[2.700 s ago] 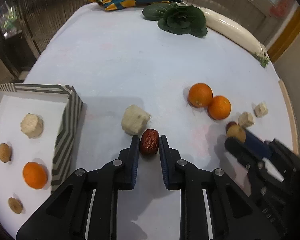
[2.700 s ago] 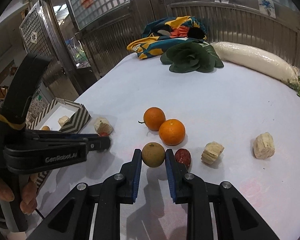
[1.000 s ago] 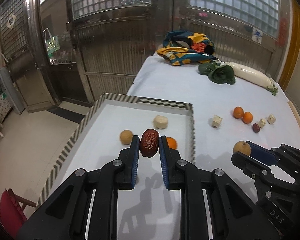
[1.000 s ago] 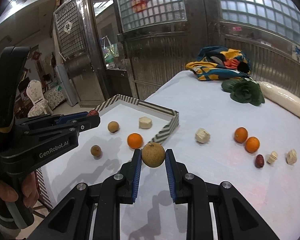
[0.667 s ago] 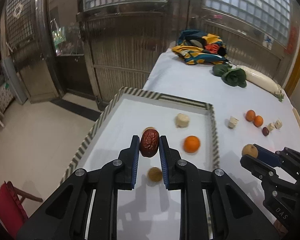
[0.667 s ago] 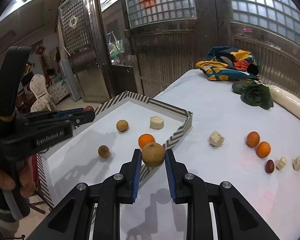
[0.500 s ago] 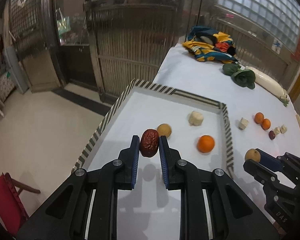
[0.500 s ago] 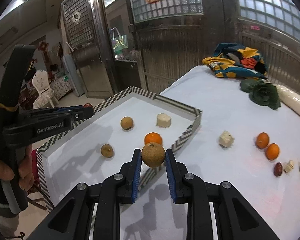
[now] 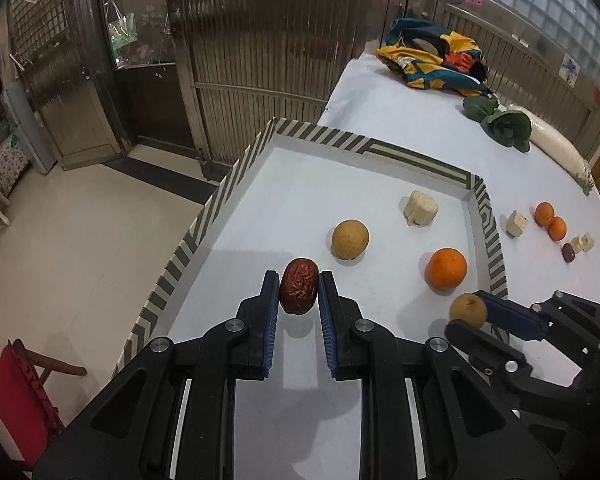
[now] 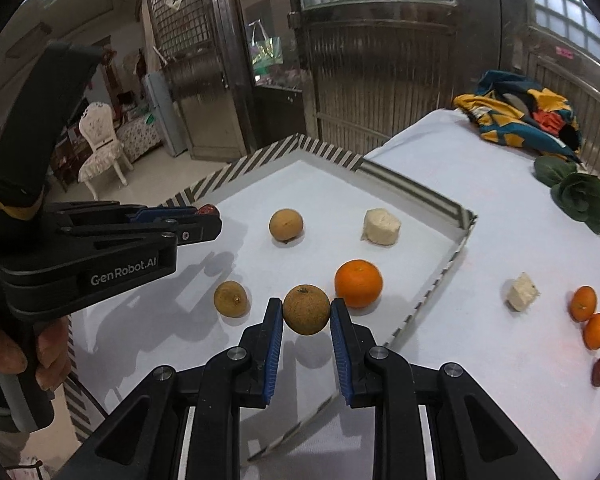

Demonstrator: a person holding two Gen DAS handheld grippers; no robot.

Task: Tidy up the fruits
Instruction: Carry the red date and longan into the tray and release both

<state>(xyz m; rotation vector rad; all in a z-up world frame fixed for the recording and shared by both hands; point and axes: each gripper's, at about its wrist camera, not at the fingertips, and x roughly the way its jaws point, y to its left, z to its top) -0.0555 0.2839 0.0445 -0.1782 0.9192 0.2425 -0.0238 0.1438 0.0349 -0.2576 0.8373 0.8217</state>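
Your left tongs (image 9: 299, 290) are clamped on a wrinkled red date (image 9: 299, 286), held above the near part of the striped tray (image 9: 416, 157). Your right tongs (image 10: 306, 316) are clamped on a round brown longan (image 10: 307, 309), also above the tray, just beside the orange (image 10: 358, 283) lying inside it. In the tray you also have 2 more brown fruits (image 10: 286, 224) (image 10: 231, 298) and 1 pale chunk (image 10: 381, 221). Out on the white desk (image 10: 472, 208) sit another pale chunk (image 10: 521, 292), 2 small oranges (image 10: 583, 303) touching each other, and what looks like a second date (image 10: 599, 371) at the blurred edge. Leafy greens (image 10: 580, 196) and a patterned cloth (image 10: 520, 120) lie farther back.
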